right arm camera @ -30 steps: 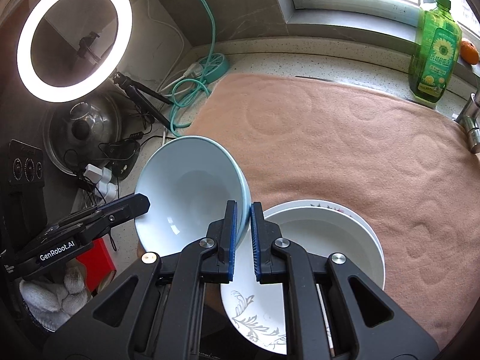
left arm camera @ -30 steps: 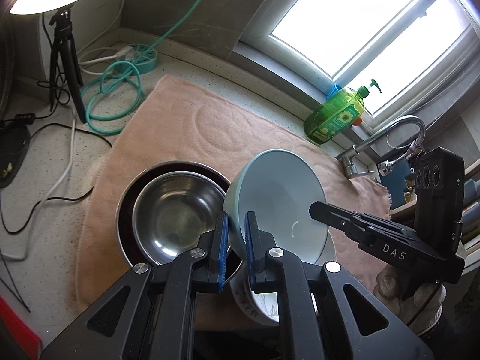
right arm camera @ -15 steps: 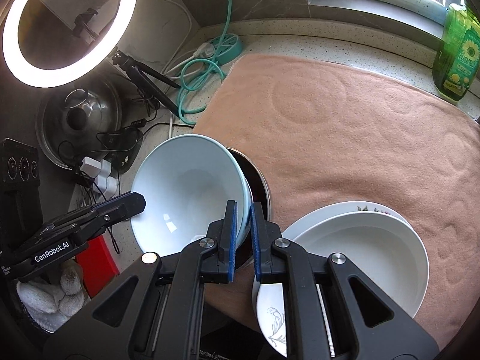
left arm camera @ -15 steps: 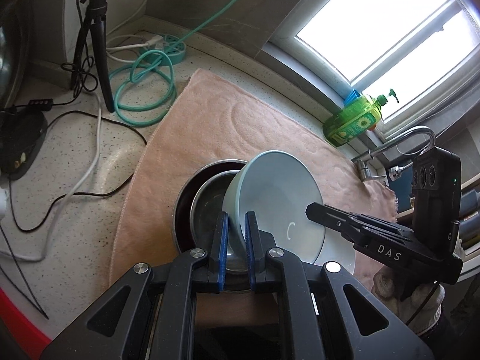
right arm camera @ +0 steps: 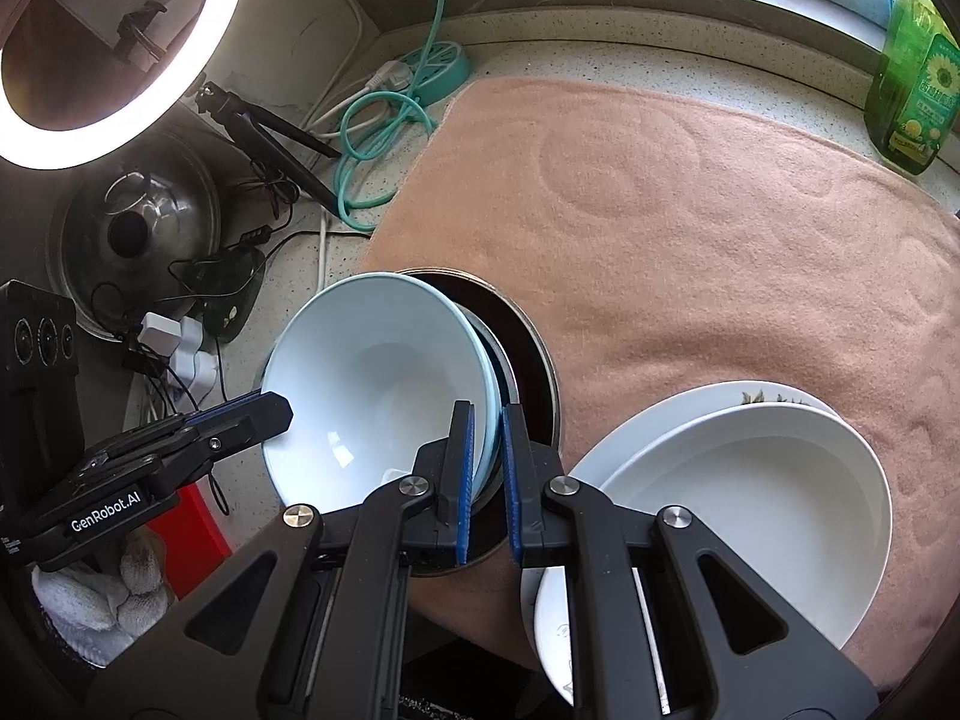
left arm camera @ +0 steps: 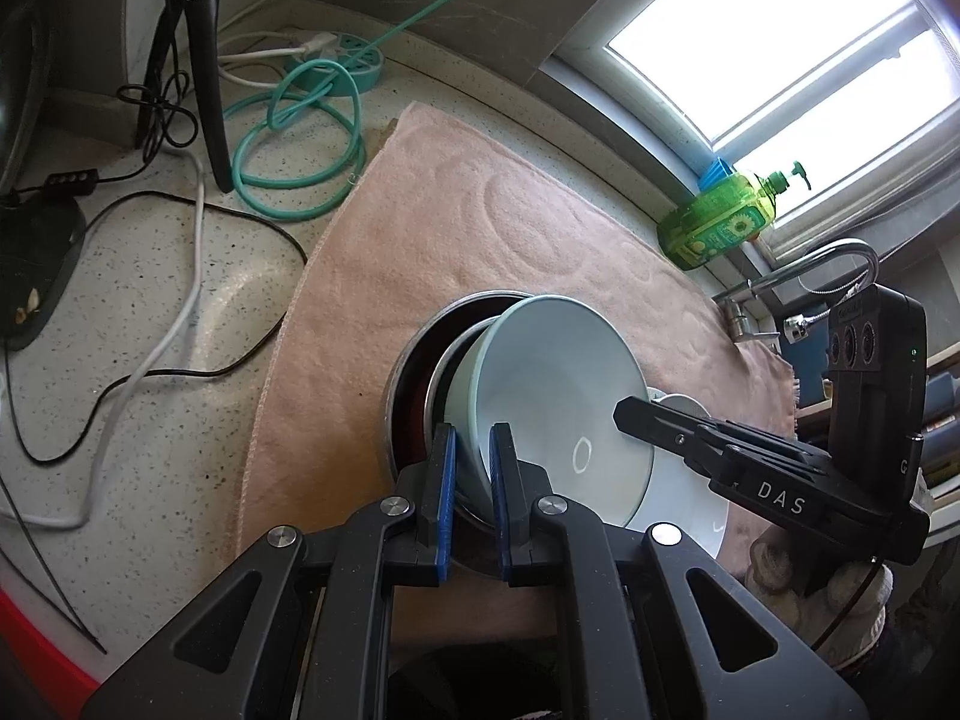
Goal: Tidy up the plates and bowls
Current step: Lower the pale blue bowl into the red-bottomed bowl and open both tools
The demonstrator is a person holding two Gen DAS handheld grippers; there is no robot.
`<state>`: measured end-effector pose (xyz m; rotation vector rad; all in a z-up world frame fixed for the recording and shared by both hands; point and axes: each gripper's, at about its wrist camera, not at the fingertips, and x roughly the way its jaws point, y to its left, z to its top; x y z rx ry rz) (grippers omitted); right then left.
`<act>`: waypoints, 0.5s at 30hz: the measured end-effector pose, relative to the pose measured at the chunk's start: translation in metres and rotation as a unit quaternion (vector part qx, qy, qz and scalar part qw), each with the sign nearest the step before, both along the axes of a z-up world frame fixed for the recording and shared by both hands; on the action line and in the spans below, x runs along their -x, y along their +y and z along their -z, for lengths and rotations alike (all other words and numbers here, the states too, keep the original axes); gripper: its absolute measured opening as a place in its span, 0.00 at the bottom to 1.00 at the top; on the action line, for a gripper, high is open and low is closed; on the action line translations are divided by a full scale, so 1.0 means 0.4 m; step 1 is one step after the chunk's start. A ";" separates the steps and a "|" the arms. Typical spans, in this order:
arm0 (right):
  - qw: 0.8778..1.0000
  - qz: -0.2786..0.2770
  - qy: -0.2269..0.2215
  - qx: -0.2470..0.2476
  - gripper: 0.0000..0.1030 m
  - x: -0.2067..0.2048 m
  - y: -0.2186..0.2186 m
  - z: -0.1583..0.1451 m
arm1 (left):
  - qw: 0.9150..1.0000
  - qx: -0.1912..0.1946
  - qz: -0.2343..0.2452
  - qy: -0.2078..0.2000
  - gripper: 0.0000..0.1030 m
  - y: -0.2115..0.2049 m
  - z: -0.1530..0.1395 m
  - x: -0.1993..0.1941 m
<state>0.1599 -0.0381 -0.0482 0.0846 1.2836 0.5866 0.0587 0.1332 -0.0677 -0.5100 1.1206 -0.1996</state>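
1. On the table (left arm camera: 150, 360) lies a pink towel (right arm camera: 690, 228), and over its near edge both tongs hold one pale blue bowl (left arm camera: 564, 396) tilted on its side.
2. Left tongs (left arm camera: 474, 468) are clamped on the bowl's rim, one blue pad (left arm camera: 445, 480) outside the wall and the other inside.
3. Right tongs (right arm camera: 485, 456) pinch the opposite rim of the same bowl (right arm camera: 372, 384) in the same way.
4. Each tool shows in the other's camera, held by a hand in a white knit glove (right arm camera: 90, 594).
5. Behind the bowl sits a steel bowl (left arm camera: 438, 384) nested in a dark, metal-rimmed dish (left arm camera: 408, 372); the blue bowl leans against or just over them, and contact cannot be told.
6. Just beside that stack, white plates (right arm camera: 750, 480) are piled on the towel, the lower one with a leaf pattern.
7. At the towel's far side stands a green soap bottle (left arm camera: 720, 228) beneath the window, near a tap (left arm camera: 828, 258).
8. Off the towel lie a coiled teal cable (left arm camera: 300, 132), black and white cords, a tripod leg (left arm camera: 207, 78) and a lit ring light (right arm camera: 120, 48).
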 end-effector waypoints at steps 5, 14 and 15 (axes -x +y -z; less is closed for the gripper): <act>1.000 0.000 0.002 0.004 0.09 0.000 0.008 0.006 | 1.000 -0.001 0.006 0.005 0.09 0.005 0.011 -0.005; 1.000 -0.004 0.001 0.015 0.09 0.002 0.019 0.013 | 1.000 0.005 0.002 0.010 0.09 0.011 0.029 -0.006; 1.000 -0.005 0.000 0.016 0.09 0.002 0.020 0.013 | 1.000 0.006 0.002 0.010 0.09 0.011 0.031 -0.007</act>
